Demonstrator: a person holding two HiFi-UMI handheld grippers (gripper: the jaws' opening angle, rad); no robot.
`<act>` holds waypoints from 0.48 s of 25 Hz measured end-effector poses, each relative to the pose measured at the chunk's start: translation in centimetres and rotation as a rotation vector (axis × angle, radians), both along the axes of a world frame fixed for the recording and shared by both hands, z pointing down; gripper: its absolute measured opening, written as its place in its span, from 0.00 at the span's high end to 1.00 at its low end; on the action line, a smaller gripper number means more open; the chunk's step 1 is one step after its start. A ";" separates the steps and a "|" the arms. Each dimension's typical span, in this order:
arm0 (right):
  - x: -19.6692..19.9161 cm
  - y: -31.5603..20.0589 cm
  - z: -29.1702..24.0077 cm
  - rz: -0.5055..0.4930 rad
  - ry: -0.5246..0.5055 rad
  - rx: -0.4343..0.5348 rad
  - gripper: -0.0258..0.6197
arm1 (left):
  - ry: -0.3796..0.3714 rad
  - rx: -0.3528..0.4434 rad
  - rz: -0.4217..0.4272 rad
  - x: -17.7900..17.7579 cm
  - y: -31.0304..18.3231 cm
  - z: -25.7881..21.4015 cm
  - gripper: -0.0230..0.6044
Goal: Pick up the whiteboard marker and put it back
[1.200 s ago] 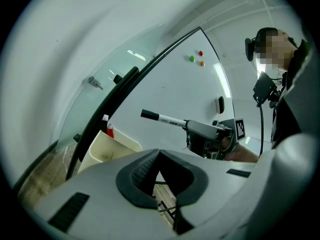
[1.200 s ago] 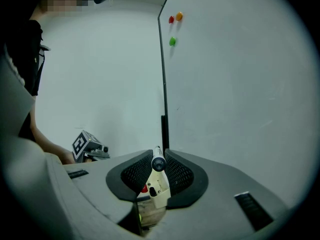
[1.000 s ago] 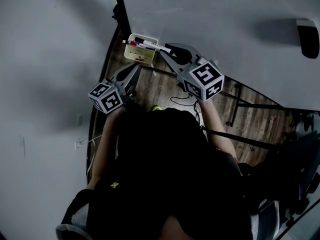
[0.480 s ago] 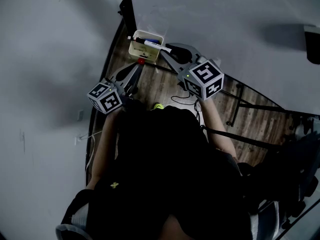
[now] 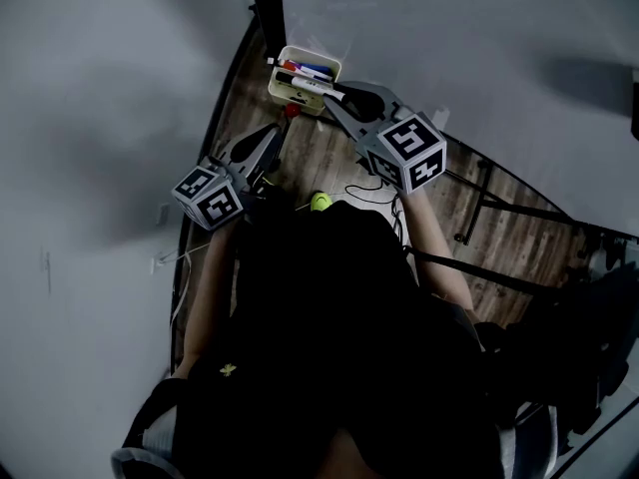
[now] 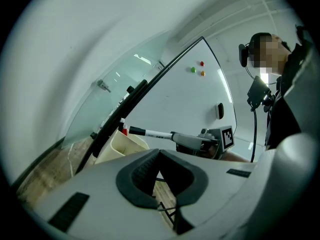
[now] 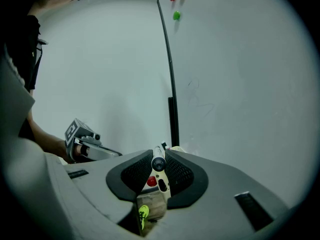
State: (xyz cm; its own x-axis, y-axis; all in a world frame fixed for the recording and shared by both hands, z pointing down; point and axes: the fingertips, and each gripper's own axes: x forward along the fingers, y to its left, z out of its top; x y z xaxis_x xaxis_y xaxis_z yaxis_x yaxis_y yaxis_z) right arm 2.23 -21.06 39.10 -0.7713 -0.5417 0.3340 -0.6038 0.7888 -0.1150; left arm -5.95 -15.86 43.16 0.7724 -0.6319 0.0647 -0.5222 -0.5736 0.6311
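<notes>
A white whiteboard marker (image 5: 312, 86) with a black cap is clamped in my right gripper (image 5: 339, 98) and sticks out over the near rim of a cream pen holder (image 5: 283, 83). Several other markers lie in that holder. In the right gripper view the marker (image 7: 158, 163) shows end-on between the pads, with the holder (image 7: 161, 185) just below. My left gripper (image 5: 270, 138) hangs lower left of the holder, jaws shut and empty. From the left gripper view (image 6: 159, 153) I see the marker (image 6: 150, 132) level above the holder (image 6: 125, 145).
A whiteboard (image 7: 240, 74) on a dark stand pole (image 7: 172, 119) rises right behind the holder, with coloured magnets (image 7: 176, 15) and an eraser (image 6: 220, 110) on it. Wood floor (image 5: 329, 163) lies below, with a yellow-green ball (image 5: 320, 202) and a cable. Stand legs (image 5: 499, 208) cross at right.
My right gripper has sunk a little with the marker, closer to the holder's rim. The left gripper has drifted slightly sideways. The yellow-green ball shows more fully.
</notes>
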 end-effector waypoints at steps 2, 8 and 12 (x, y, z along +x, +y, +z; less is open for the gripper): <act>-0.1 -0.1 0.4 0.003 0.004 -0.013 0.82 | -0.002 -0.011 -0.004 -0.4 0.2 0.1 0.96; -0.2 -0.4 1.6 0.015 0.020 -0.039 0.82 | 0.000 -0.038 -0.010 -1.5 0.6 0.4 0.96; -0.9 -0.7 2.7 0.015 0.048 -0.051 0.82 | 0.012 -0.054 -0.006 -2.2 0.6 0.8 0.96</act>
